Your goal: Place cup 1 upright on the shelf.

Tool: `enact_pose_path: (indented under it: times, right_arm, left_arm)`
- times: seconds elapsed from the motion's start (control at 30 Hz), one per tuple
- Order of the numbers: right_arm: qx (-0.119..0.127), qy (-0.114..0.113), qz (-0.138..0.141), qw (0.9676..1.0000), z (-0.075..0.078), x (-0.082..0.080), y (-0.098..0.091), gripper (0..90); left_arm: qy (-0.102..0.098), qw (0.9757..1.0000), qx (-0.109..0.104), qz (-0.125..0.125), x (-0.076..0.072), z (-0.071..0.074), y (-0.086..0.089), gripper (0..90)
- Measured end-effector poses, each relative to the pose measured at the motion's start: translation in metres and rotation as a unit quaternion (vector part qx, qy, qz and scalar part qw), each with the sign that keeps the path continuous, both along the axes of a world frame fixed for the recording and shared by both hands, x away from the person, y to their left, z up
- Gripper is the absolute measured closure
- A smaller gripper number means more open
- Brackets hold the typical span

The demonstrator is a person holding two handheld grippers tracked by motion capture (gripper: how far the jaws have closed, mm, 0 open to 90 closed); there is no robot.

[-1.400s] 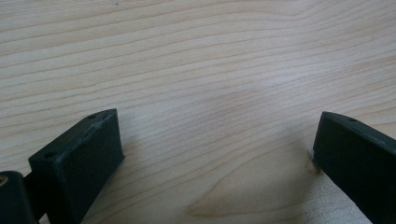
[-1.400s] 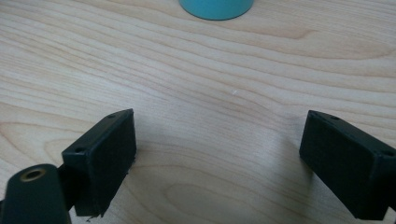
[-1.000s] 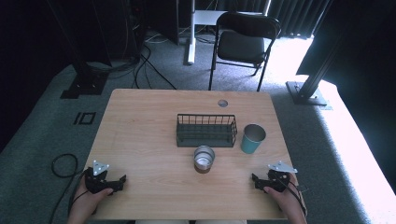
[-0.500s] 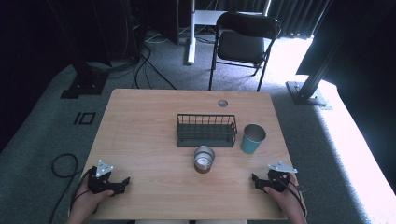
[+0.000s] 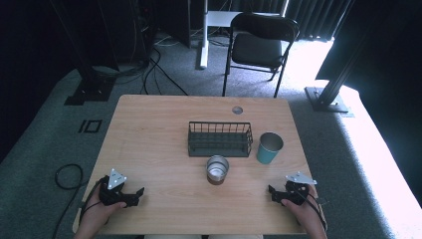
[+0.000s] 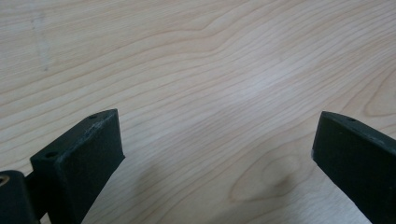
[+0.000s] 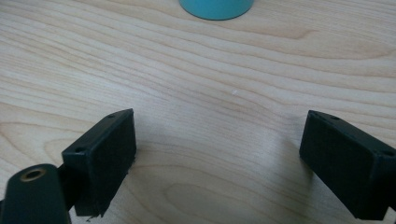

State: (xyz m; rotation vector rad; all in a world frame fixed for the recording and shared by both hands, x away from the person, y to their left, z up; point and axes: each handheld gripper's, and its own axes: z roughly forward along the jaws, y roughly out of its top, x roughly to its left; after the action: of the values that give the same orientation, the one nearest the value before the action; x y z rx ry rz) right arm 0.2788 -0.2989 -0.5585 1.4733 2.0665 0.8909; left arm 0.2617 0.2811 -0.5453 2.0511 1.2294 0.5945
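A black wire basket (image 5: 220,139) stands mid-table. To its right is a teal cup (image 5: 269,148), upright and empty. In front of the basket sits a small metal cup (image 5: 217,169). My left gripper (image 5: 135,194) rests at the front left of the table, held in a hand, with its jaws pointing right. In the left gripper view it (image 6: 219,154) is open over bare wood. My right gripper (image 5: 271,192) lies at the front right, pointing left. In the right gripper view it (image 7: 219,154) is open and holds nothing, and the teal cup's base (image 7: 217,8) shows at the top edge.
The wooden table (image 5: 149,134) has a round cable hole (image 5: 237,110) near its far edge. A black folding chair (image 5: 261,42) stands beyond the table. Cables lie on the grey floor to the left (image 5: 64,174).
My left gripper has crept a little to the right along the front of the table. The right gripper and the cups have stayed put.
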Motion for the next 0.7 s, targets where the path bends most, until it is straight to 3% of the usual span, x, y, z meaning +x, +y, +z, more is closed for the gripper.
enact_pose_path:
  times: [0.7]
  right_arm:
    - [0.000,0.000,0.000,1.0000,0.000,0.000,0.000,10.2]
  left_arm:
    - [-0.017,0.9972,-0.013,-0.071,0.014,0.011,-0.036,2.6]
